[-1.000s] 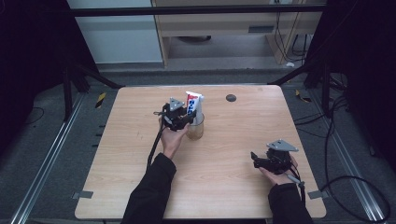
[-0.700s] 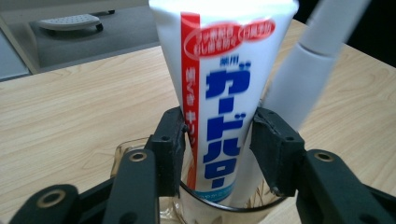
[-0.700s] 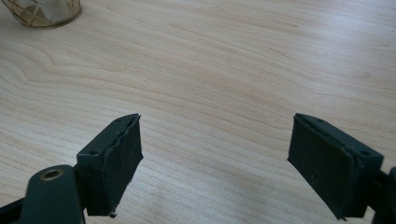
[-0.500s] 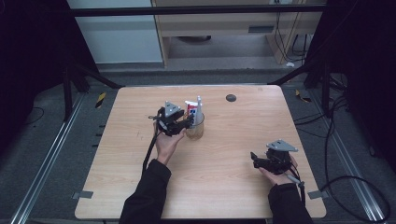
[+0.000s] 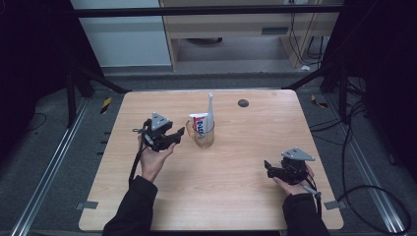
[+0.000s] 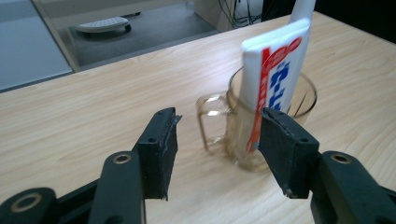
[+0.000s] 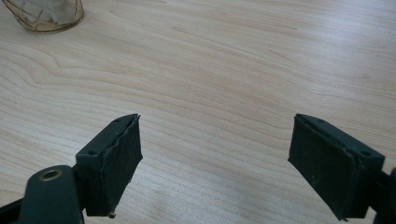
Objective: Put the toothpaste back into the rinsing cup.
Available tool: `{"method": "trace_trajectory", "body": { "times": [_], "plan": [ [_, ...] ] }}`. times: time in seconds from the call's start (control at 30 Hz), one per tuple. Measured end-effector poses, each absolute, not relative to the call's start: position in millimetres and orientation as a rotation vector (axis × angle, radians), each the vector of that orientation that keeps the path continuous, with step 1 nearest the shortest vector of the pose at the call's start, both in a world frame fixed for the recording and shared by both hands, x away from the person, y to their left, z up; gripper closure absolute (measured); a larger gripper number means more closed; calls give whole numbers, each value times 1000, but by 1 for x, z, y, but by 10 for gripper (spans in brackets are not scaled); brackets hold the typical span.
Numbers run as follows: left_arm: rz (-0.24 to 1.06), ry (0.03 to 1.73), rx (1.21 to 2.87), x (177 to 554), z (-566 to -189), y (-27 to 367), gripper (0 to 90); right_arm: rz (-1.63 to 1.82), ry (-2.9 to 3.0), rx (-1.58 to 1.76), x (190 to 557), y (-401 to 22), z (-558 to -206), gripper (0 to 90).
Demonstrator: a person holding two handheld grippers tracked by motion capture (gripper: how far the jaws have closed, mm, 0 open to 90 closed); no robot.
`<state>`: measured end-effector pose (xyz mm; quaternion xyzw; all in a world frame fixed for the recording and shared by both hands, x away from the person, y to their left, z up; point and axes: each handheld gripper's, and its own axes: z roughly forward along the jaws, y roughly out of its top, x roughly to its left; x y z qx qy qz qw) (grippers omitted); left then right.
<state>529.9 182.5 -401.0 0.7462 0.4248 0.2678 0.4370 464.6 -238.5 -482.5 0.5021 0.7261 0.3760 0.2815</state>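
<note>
A clear glass mug (image 5: pixel 205 137) stands mid-table with a white, red and blue toothpaste tube (image 5: pixel 199 123) upright in it and a slim white stick (image 5: pixel 210 104) beside the tube. My left gripper (image 5: pixel 180 133) hovers just left of the mug's handle. Its jaws have just been opening and are open, with nothing between them. In the left gripper view the mug (image 6: pixel 299 95) and tube (image 6: pixel 275 70) stand just beyond the left gripper (image 6: pixel 219 119). My right gripper (image 5: pixel 267 167) rests open near the front right; in its own view the right gripper (image 7: pixel 215 121) frames bare wood.
A small dark round object (image 5: pixel 243 103) lies near the table's far edge. The wooden table (image 5: pixel 236 196) is ringed by a metal frame, rails and floor cables. The mug's base (image 7: pixel 46 14) shows at the top left of the right gripper view.
My left gripper has drawn back leftward from over the mug and its jaws have widened, leaving the tube standing in the mug. The right gripper has stayed put.
</note>
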Motion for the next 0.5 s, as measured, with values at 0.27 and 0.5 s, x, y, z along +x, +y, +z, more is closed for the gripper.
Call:
{"method": "trace_trajectory", "body": {
  "times": [0.27, 0.5],
  "plan": [
    [654, 1087, 1922, 502, -426, 217, 419, 1010, 1939, 1365, 463, -242, -482, 151],
    [637, 1141, 1933, 483, -446, 244, 386, 1004, 1944, 1374, 462, -242, -482, 140]
  ]
}}
